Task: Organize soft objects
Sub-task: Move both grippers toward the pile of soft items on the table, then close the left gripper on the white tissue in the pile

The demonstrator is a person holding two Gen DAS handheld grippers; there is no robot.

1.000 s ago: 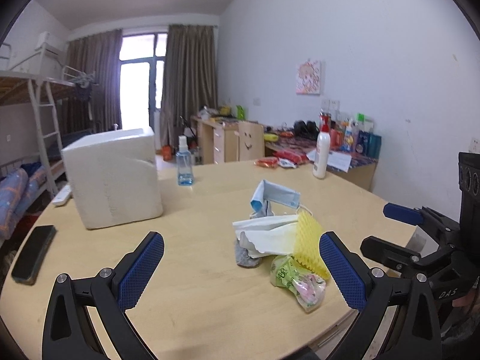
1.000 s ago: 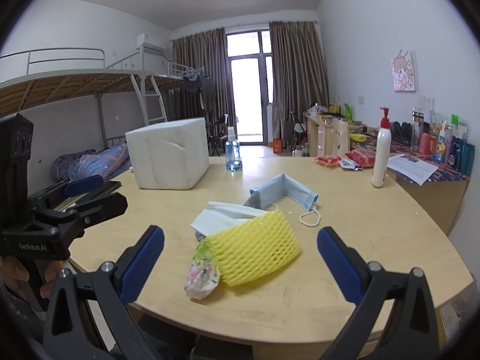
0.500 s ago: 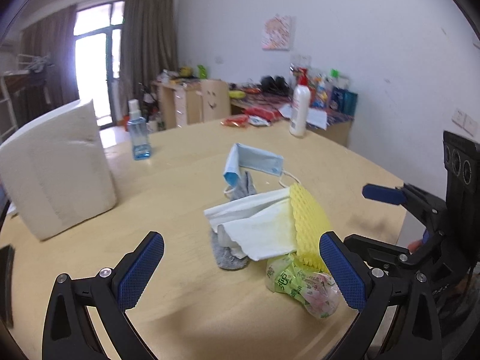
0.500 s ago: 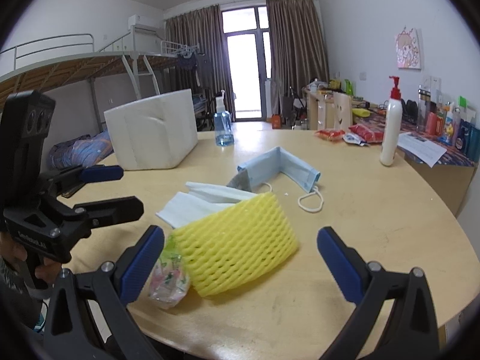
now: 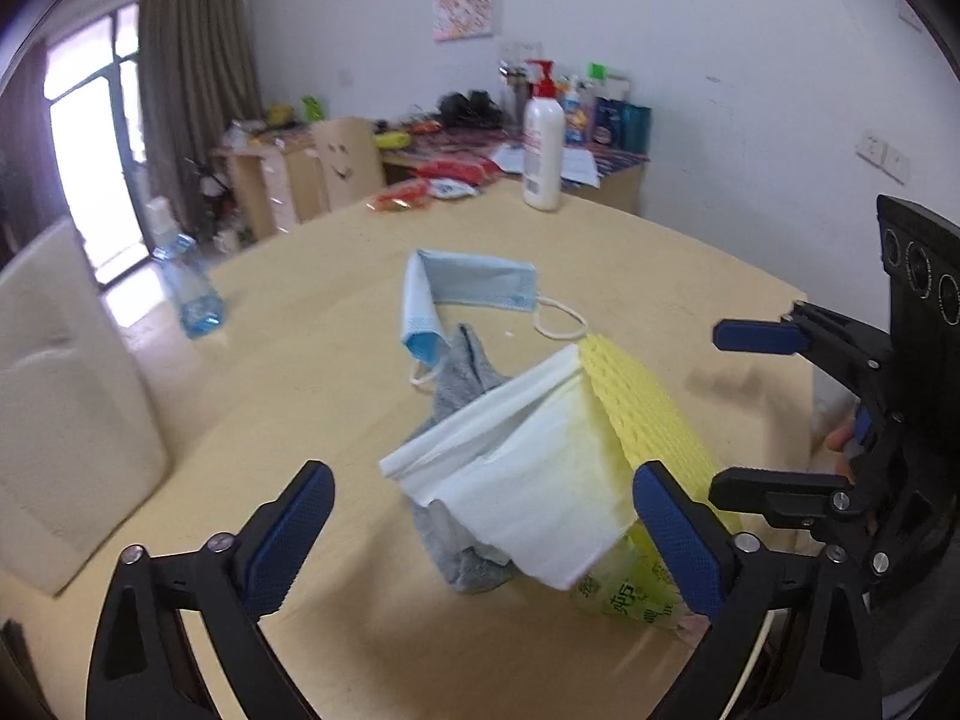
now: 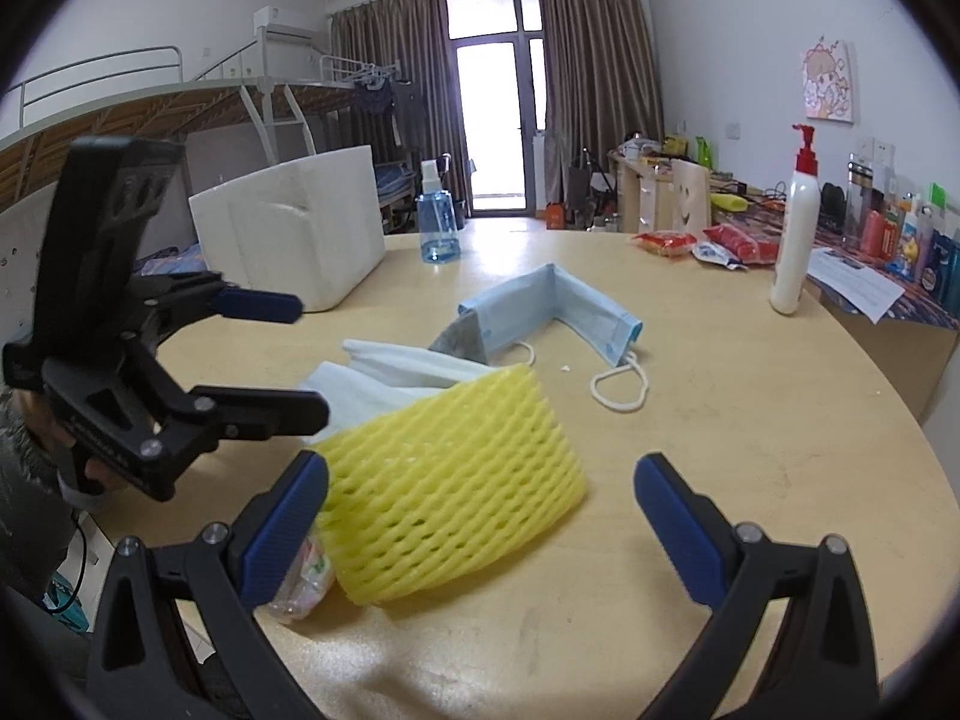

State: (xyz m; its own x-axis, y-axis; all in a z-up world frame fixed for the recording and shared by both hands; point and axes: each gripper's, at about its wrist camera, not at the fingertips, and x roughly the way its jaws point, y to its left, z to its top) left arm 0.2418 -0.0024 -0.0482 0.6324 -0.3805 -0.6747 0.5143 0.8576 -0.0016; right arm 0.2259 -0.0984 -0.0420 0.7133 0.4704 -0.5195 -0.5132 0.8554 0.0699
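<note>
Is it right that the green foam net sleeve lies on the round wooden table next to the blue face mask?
Not quite: the foam net sleeve is yellow, not green, as the right wrist view shows. It does lie on the round wooden table near the blue face mask.

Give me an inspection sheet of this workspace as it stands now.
Surface: round wooden table, bare near its right edge.
Job's things: yellow foam net leans on white tissues; grey cloth beneath; blue mask lies behind; green packet in front.
Clutter: foam box, spray bottle, pump bottle, snack packs.
Grippers: left gripper closing around the tissues, not touching; right gripper open by the net.
Cables: nothing seen on the table.
Surroundings: bunk bed, curtains, cluttered desk.
</note>
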